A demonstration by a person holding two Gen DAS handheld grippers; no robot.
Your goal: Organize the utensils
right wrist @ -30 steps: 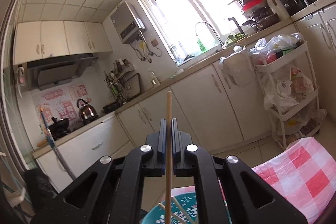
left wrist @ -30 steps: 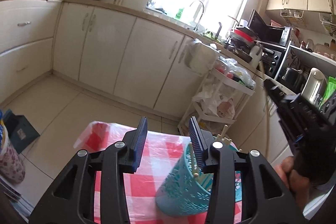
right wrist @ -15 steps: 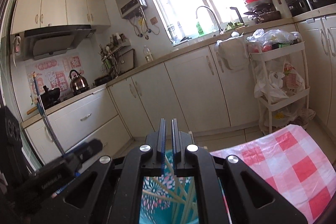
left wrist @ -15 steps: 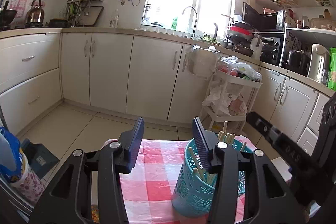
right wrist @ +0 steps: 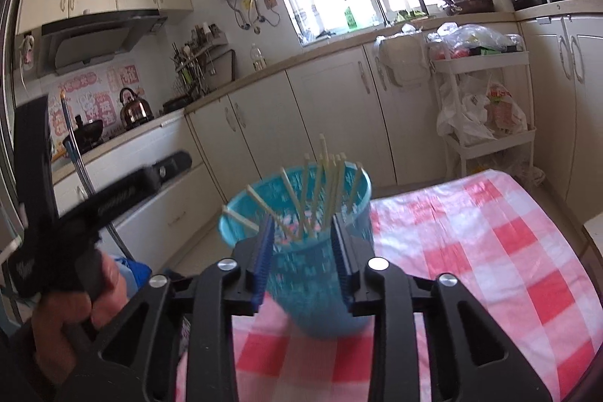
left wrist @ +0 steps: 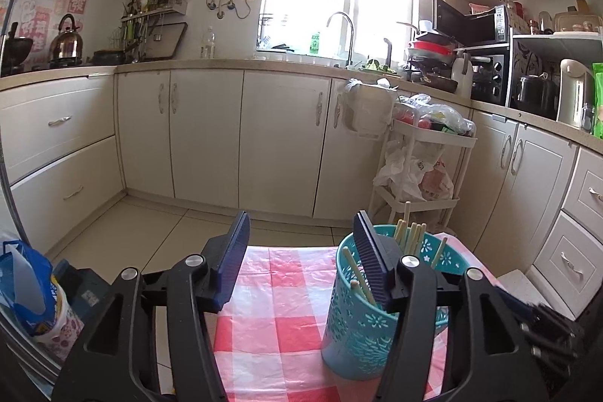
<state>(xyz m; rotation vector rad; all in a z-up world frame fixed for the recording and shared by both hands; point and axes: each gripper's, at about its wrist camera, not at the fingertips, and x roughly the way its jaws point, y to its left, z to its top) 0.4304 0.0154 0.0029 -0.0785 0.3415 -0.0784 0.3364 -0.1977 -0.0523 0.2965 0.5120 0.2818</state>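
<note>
okay, right tongs [right wrist: 301,232] are opening as i speak, nothing between the pads, and the teal holder [right wrist: 320,274] sits dead ahead of them, just beyond the tips on the checked cloth [right wrist: 490,251]. the chopsticks [right wrist: 324,187] stand in the holder, long axis close to upright, fanned out and leaning on the rim, one or two slanting far to the left. that's the relation i care about: anything more going in has to come down from above along that same upright line, between sticks that already crowd the mouth. left tongs [left wrist: 301,251] are spreading too, fairly wide, empty, and from that side the holder [left wrist: 361,319] lies off to the right, behind the right-hand finger [left wrist: 371,260] rather than in the gap. so i judge the right hand the better lined up of the two. the right view gives me the whole open mouth and how the sticks splay, plus the other gripper body and the hand [right wrist: 71,304] holding it at the left edge; it's smeared, though. the left view is sharp and shows the holder's side wall and base resting on the cloth, near its right edge, and the stick tips [left wrist: 409,232] poking above the rim. no loose utensils on the cloth in either view.
</note>
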